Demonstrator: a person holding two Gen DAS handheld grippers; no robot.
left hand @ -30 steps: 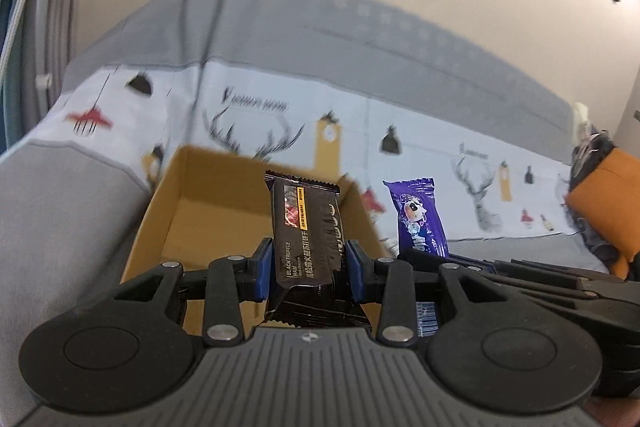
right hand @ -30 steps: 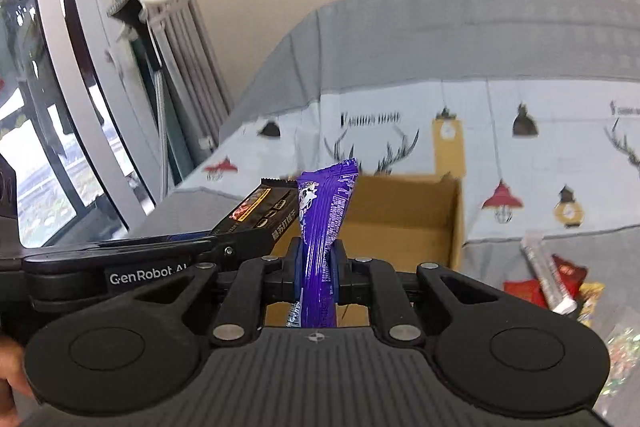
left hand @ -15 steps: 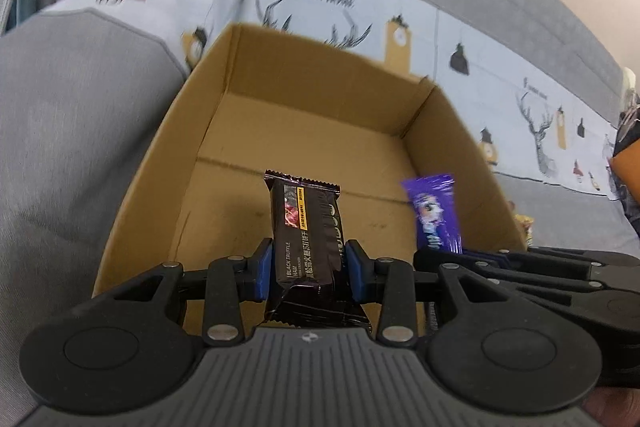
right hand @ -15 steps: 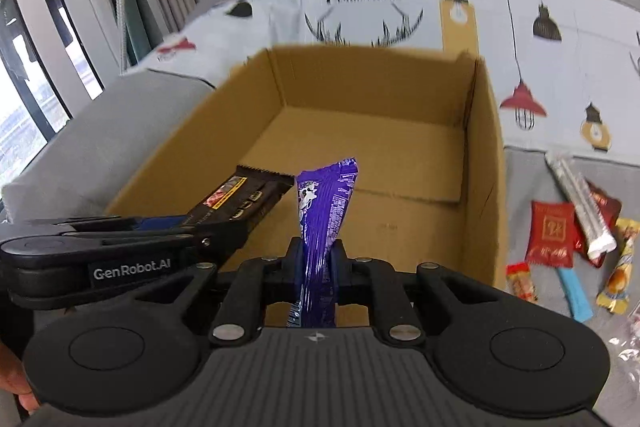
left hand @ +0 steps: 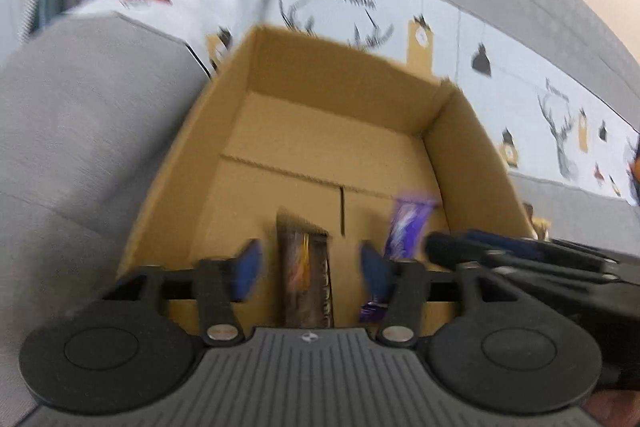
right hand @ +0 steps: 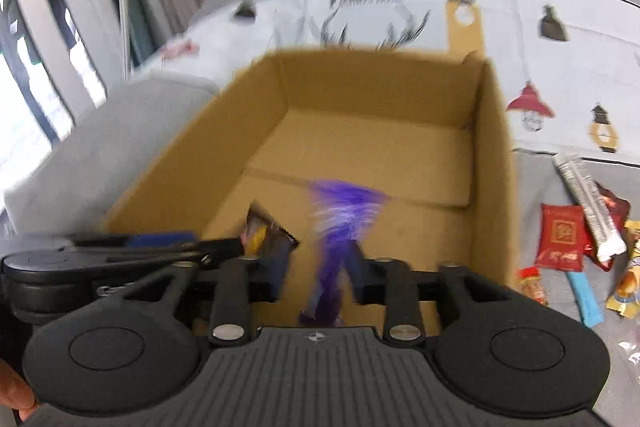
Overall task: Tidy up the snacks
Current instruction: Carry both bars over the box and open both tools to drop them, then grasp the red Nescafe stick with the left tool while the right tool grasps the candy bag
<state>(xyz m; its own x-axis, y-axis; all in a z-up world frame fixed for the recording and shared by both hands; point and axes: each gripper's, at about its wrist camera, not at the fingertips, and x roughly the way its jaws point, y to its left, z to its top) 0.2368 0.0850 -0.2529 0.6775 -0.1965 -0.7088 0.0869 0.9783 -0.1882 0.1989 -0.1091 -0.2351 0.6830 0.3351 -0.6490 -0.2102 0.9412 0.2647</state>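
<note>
- Your left hand-held gripper (left hand: 310,269) is spread; the dark brown chocolate bar (left hand: 306,275) sits loose between its fingers, over the cardboard box (left hand: 172,163).
- Your right hand-held gripper (right hand: 318,277) is spread too; the blurred purple wrapper (right hand: 338,239) hangs over the box.

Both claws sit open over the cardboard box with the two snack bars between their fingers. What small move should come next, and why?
Probably lift both away and send the right claw toward the loose snacks on the sofa. The dark bar and purple packet look released inside the cardboard box; left claw is open too.
</note>
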